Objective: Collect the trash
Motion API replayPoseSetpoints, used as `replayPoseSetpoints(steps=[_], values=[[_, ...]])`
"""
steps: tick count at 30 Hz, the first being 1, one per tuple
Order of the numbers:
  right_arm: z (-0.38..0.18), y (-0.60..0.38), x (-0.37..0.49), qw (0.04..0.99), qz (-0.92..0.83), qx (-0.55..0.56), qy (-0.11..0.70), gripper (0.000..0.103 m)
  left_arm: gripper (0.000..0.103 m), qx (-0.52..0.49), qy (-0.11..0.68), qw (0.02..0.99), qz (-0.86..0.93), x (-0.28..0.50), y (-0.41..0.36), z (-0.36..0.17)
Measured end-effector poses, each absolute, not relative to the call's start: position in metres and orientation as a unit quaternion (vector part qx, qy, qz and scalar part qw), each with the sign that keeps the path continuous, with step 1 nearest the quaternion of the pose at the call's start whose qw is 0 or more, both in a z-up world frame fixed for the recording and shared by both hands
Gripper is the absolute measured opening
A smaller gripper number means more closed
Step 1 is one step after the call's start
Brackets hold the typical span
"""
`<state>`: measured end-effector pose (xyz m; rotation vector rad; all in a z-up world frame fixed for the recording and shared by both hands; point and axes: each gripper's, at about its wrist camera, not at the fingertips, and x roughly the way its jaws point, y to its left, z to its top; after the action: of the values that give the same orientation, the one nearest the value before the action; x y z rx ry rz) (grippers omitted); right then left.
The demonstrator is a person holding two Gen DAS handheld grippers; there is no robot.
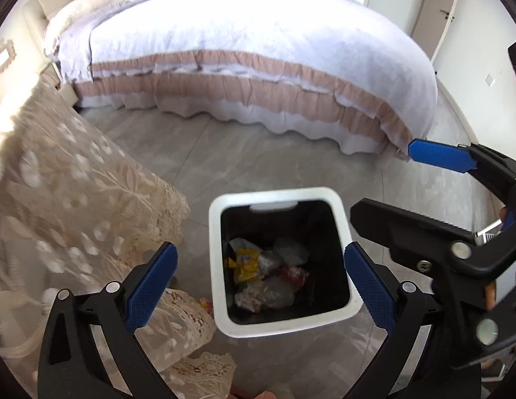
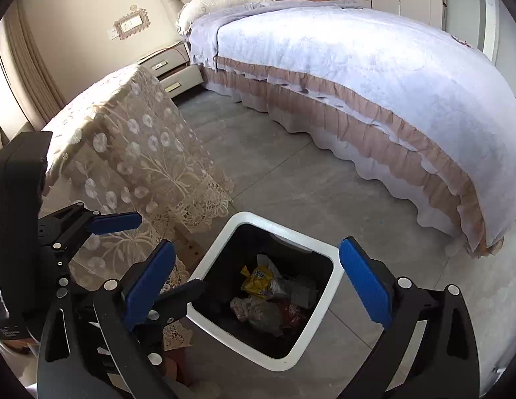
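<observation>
A white square trash bin (image 1: 346, 229) with a black inside stands on the grey floor; it also shows in the right wrist view (image 2: 293, 354). Inside lie a yellow wrapper (image 1: 246, 262), a red wrapper (image 1: 293, 274) and crumpled clear plastic (image 1: 274, 294). The yellow wrapper shows in the right wrist view too (image 2: 258, 279). My left gripper (image 1: 259, 282) is open and empty, hovering above the bin. My right gripper (image 2: 258, 287) is open and empty, also above the bin. The right gripper appears at the right of the left wrist view (image 1: 401, 179). The left gripper appears at the left of the right wrist view (image 2: 165, 256).
A table under a beige lace cloth (image 1: 75, 193) stands left of the bin, close to it. A bed with a white and pink frilled cover (image 1: 258, 53) lies beyond. A bedside cabinet (image 2: 171, 66) stands by the headboard. Grey floor tiles (image 2: 274, 173) lie between bed and table.
</observation>
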<state>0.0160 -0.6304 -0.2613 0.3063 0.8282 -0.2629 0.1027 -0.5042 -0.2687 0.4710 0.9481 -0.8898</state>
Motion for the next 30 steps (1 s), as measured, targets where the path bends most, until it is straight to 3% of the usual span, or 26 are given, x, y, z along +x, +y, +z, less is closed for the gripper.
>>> replayPoseSetpoints(steps=[13,30], values=[[-0.195,-0.578,0.013,0.931,-0.111,0.102,0.333,0.098,0.099,0.192,0.348,0.835,-0.382,0.086,-0.442,-0.187],[-0.112,-0.408,0.053,0.969,0.007,0.000,0.246,0.098,0.099,0.119,0.281,0.937,-0.171,0.106,-0.236,-0.110]])
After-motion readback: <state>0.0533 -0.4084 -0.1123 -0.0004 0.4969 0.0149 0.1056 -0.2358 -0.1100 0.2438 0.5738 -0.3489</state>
